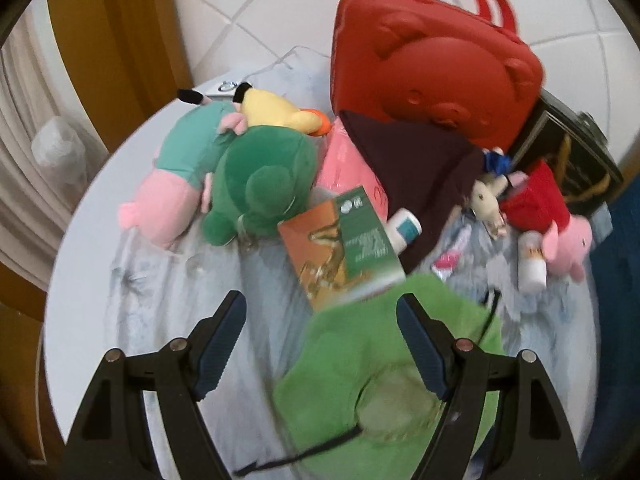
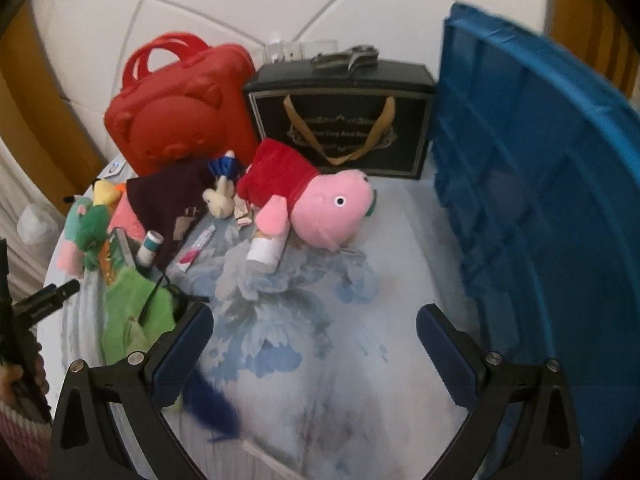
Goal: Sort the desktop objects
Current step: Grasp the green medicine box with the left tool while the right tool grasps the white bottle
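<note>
Toys and small goods are lying in a heap across a round table (image 2: pixel 360 400) covered with a blue-flowered cloth. A pink pig plush in a red dress (image 2: pixel 316 200) is lying on its side near the middle, its head touching a white bottle (image 2: pixel 265 251); the same pig (image 1: pixel 560 220) is showing at the right edge of the left wrist view. Beside it, a dark maroon cloth (image 1: pixel 420 176) is draping over a pink item, with a small white tube (image 1: pixel 405 227) resting on it and a green-and-orange booklet (image 1: pixel 344 246) leaning just beside. Further left, a dark green plush (image 1: pixel 260 188), a pig plush in a teal dress (image 1: pixel 176 176) and a yellow plush (image 1: pixel 276 114) are crowding together. A bright green plush (image 1: pixel 380 360) is lying under the left gripper (image 1: pixel 320 344), whose fingers are standing spread above it without pinching it. The right gripper (image 2: pixel 314 354) is hanging spread wide over bare cloth, holding nothing. Behind are standing a red bear-embossed case (image 2: pixel 180 112), a black gift bag (image 2: pixel 340 124) and a blue plastic crate (image 2: pixel 540 180).
</note>
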### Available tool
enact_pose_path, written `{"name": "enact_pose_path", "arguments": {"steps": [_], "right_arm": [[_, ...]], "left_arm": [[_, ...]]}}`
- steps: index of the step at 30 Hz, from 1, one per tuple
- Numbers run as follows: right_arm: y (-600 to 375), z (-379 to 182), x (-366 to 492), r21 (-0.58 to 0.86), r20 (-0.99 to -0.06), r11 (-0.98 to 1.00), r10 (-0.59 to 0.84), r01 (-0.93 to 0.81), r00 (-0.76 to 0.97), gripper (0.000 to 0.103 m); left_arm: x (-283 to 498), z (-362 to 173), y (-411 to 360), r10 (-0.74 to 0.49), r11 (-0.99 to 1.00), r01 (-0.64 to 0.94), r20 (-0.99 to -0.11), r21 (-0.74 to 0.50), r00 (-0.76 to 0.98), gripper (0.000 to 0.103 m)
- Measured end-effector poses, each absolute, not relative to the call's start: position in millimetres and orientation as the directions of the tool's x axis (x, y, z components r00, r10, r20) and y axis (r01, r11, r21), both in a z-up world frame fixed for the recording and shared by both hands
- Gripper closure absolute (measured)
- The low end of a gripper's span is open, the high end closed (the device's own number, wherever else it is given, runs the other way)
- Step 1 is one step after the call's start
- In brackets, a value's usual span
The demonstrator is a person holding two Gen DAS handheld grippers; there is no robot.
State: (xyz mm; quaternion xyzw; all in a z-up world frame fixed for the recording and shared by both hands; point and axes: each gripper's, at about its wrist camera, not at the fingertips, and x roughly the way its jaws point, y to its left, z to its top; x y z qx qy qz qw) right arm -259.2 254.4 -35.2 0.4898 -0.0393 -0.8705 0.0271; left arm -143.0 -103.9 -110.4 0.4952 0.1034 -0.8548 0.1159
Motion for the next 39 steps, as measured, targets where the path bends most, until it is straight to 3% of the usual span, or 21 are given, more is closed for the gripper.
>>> {"name": "enact_pose_path", "arguments": {"steps": [12,13,18,20,23,25,29,32,36,39], "right_arm": [[233,-119,-355,0.135,-0.920,-0.991,-0.131,0.015,-0.368,0.000],[233,-119,-355,0.135,-0.920,-0.991,-0.131,0.015,-0.368,0.000],[218,-149,-379,0.158,-0.936,-0.987,-0.159,0.027,-0.314,0.000],[211,-162,-389,0.159,-0.942,-0.987,-0.158,0.021,-0.296,0.000],[205,-178,-401,0.181,-0.943,-0.984,-0.174,0.004,-0.282,0.001],[200,-186,-406,0.170,-0.947,-0.985,-0.164,0.001,-0.276,0.007],[187,-198,-412,0.159,-0.952,-0.987,-0.160,0.026,-0.260,0.018],[177,-204,-412,0.114,-0.959,-0.992,-0.122,0.047,-0.255,0.057],[171,-202,-400,0.083,-0.962,-0.992,-0.105,0.097,-0.252,0.058],[171,-186,-384,0.090,-0.953,-0.987,-0.124,0.131,-0.278,0.058]], "left_arm": [[-222,-172,-117,-0.012,-0.914,0.378,-0.924,-0.145,-0.383,0.025],[-223,-176,-117,-0.011,-0.912,0.382,-0.922,-0.149,-0.387,0.021],[-227,-207,-110,-0.016,-0.919,0.379,-0.950,-0.108,-0.311,0.018],[-221,-207,-105,-0.031,-0.927,0.360,-0.938,-0.102,-0.344,0.023],[-215,-190,-96,-0.069,-0.951,0.302,-0.913,-0.061,-0.401,0.046],[-213,-176,-90,-0.115,-0.961,0.275,-0.894,-0.009,-0.433,0.061],[-212,-176,-89,-0.072,-0.970,0.241,-0.898,-0.039,-0.434,0.063],[-208,-177,-89,-0.060,-0.969,0.243,-0.898,-0.053,-0.435,0.063],[-191,-160,-87,-0.090,-0.970,0.239,-0.874,-0.031,-0.478,0.080],[-177,-143,-83,-0.090,-0.973,0.229,-0.853,-0.035,-0.515,0.082]]}}
